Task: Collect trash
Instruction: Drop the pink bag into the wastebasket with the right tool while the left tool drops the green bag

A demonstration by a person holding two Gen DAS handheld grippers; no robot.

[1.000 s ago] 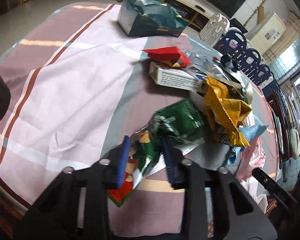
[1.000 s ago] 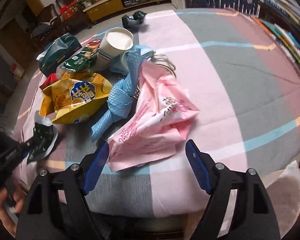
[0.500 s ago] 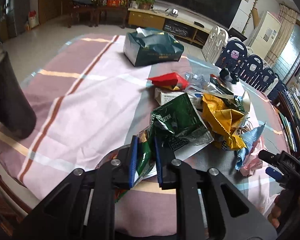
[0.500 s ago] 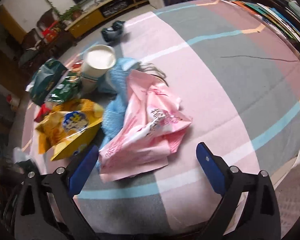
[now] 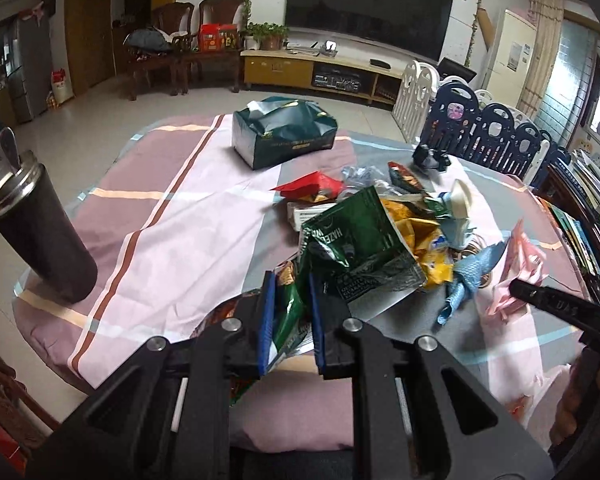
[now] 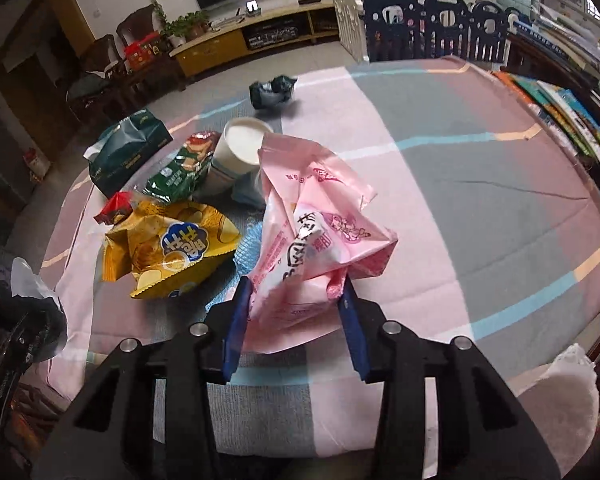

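Pink bag pinched btwn right claw pads, jaws just closing.

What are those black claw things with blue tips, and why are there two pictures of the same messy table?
They are grabbers that a person holds, one in each hand. A little camera sits on each, so each picture looks out along one grabber. The left gripper pinches a green snack wrapper. The right gripper has just been closing and now squeezes a pink plastic bag. On the striped tablecloth lie more rubbish: a yellow chip bag, a white paper cup, a dark green tissue box. A dark flask stands at the edge.
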